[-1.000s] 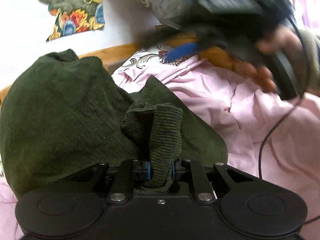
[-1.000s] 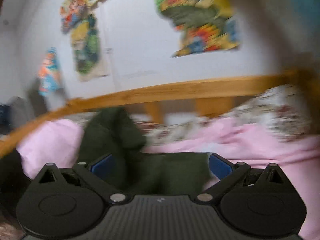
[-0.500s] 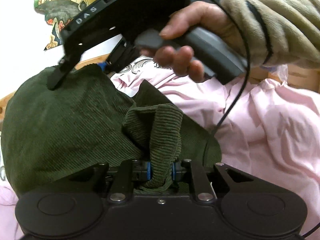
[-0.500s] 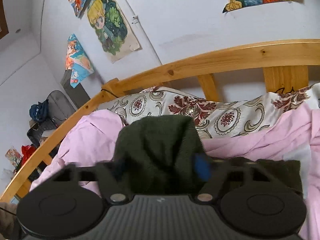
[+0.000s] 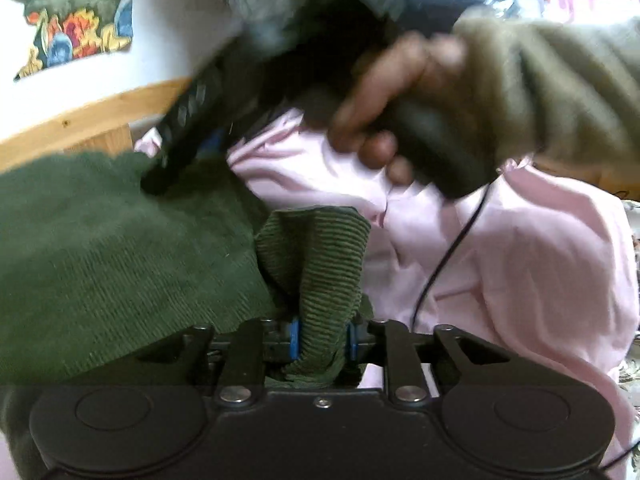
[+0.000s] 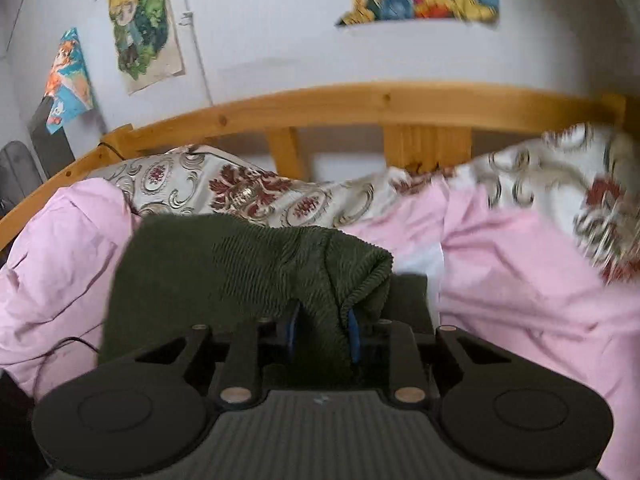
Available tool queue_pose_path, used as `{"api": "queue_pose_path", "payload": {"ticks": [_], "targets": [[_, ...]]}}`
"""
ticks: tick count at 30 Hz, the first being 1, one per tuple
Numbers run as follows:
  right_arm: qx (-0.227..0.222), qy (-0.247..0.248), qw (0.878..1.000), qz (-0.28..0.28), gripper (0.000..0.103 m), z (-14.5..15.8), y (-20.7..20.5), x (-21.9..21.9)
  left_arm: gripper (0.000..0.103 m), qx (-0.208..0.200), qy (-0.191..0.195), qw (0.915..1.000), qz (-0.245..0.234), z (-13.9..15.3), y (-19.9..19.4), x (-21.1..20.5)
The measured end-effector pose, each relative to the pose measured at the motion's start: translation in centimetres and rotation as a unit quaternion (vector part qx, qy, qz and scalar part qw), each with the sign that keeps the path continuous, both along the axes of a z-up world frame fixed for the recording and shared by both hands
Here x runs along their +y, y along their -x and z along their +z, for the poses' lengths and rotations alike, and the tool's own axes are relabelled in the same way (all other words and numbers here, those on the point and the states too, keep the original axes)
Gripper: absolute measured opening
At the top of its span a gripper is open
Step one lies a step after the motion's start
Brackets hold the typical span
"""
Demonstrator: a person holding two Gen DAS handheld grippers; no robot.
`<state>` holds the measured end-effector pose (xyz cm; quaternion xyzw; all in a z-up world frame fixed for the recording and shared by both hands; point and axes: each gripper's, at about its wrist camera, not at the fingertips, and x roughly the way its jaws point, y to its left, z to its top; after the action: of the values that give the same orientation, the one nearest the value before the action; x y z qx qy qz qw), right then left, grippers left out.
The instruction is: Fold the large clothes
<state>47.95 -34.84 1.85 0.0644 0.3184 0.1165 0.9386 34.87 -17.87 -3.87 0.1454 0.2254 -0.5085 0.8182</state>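
Moved since earlier frame: right gripper, then wide open, now closing with green corduroy garment between its blue pads. Garment: lies on pink sheet near wooden bed rail. Left gripper: jaws opening, fold between them. Writing: none legible.

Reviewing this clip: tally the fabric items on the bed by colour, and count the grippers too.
Dark green corduroy garment: 1
Pink sheet: 1
Floral patterned cover: 1
Grippers: 2, left gripper with jaws opening and green cloth between them, right gripper closing on another fold of it
Total: 5
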Motion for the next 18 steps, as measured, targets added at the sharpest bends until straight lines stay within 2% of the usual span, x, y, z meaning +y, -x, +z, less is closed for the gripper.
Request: {"api": "queue_pose_path", "payload": {"ticks": [2,4,6,8,10,11,12,15,16,18], "targets": [[-0.01,0.001,1.0,0.011,0.03,-0.7,-0.5,0.2,0.039,-0.002,0.017,0.9998,-0.007,0.7,0.6,1.2],[-0.016,0.001,1.0,0.017,0.032,-1.2,-0.9,0.1,0.07,0.004,0.056,0.9982,-0.022,1.7,1.4,3.5],[-0.022,-0.007,1.0,0.014,0.033,-1.5,-0.7,-0.3,0.078,0.009,0.096,0.9953,-0.006,2.7,2.2,5.9],[-0.03,-0.011,0.999,0.009,0.033,-1.7,-0.3,-0.5,0.082,0.033,0.141,0.989,0.028,3.6,2.5,8.8],[-0.043,-0.01,0.999,-0.003,0.036,-2.0,0.2,-0.3,0.088,0.057,0.166,0.979,0.105,4.0,1.7,11.7],[-0.049,-0.009,0.999,-0.008,0.037,-2.1,0.4,-0.1,0.09,0.062,0.17,0.9728,0.145,4.1,1.2,12.6],[-0.056,-0.005,0.998,-0.014,0.039,-2.1,0.7,0.1,0.096,0.065,0.173,0.9629,0.197,4.1,0.3,13.6],[-0.08,0.03,0.996,-0.035,0.042,-2.1,1.5,1.6,0.1,0.063,0.16,0.9244,0.34,4.1,-3.4,14.9],[-0.089,0.05,0.994,-0.044,0.049,-2.1,2.0,2.2,0.101,0.061,0.161,0.9076,0.383,4.0,-4.9,14.9],[-0.112,0.104,0.985,-0.079,0.063,-1.7,2.8,3.7,0.102,0.043,0.169,0.8906,0.42,3.8,-7.0,14.3]]}}
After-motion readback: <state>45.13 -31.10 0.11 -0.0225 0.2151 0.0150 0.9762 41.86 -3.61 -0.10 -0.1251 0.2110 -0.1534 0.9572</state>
